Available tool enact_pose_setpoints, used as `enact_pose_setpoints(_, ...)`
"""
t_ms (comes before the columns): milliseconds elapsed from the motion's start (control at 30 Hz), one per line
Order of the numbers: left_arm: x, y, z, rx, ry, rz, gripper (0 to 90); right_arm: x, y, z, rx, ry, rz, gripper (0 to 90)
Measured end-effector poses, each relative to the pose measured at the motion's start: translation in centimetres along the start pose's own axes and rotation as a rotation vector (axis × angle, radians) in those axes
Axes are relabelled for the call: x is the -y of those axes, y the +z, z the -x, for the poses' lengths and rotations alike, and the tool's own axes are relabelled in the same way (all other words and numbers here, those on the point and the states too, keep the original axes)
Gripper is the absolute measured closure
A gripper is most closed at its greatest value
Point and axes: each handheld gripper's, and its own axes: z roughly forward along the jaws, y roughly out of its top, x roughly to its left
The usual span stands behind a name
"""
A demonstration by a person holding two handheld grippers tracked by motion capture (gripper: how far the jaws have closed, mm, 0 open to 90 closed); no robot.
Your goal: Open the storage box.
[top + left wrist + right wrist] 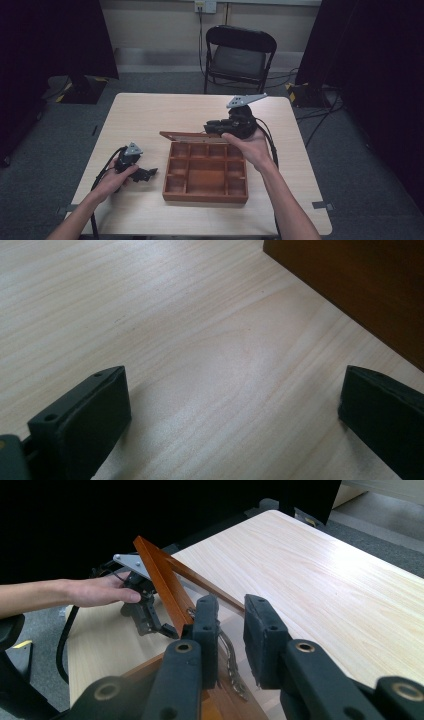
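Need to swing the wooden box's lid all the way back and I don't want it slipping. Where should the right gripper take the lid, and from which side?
Grip the lid by its thin free edge, near the corner by the chain stay, coming from the box's right side as the right gripper sits now. The lid stands raised, so a jaw fits on each flat face of the frame.

No legible text or labels.

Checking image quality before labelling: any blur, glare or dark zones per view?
High view: dim, black corners, soft shadows under the wooden box. Left gripper view: sharp tabletop grain, broad sheen at centre, near jaws soft. Right gripper view: black backdrop, jaws slightly blurred, table bright.
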Motion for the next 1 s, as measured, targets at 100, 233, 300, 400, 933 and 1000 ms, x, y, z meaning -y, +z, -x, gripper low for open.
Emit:
enact_pose_setpoints(100,0.0,0.0,0.0,0.0,0.0,0.0,0.0,-0.08,0.02,0.04,0.001,0.001,-0.001,76.6)
enact_pose_setpoints(233,0.0,0.0,0.0,0.0,0.0,0.001,0.0,-0.14,0.03,0.1,0.001,0.001,0.0,76.6)
enact_pose_setpoints(300,0.0,0.01,0.02,0.0,-0.003,0.002,0.0,-0.14,0.02,0.12,-0.001,0.001,0.0,76.6)
enact_pose_setpoints(400,0.0,0.01,0.03,0.0,-0.003,0.002,0.0,-0.14,0.02,0.12,0.0,0.002,0.001,76.7)
enact_pose_setpoints(933,0.0,0.0,0.01,0.0,-0.001,0.0,0.0,-0.15,-0.01,0.21,-0.001,0.005,0.001,76.6)
enact_pose_setpoints(1000,0.0,0.0,0.0,0.0,-0.001,0.0,0.0,-0.14,-0.02,0.22,-0.001,0.005,0.001,76.6)
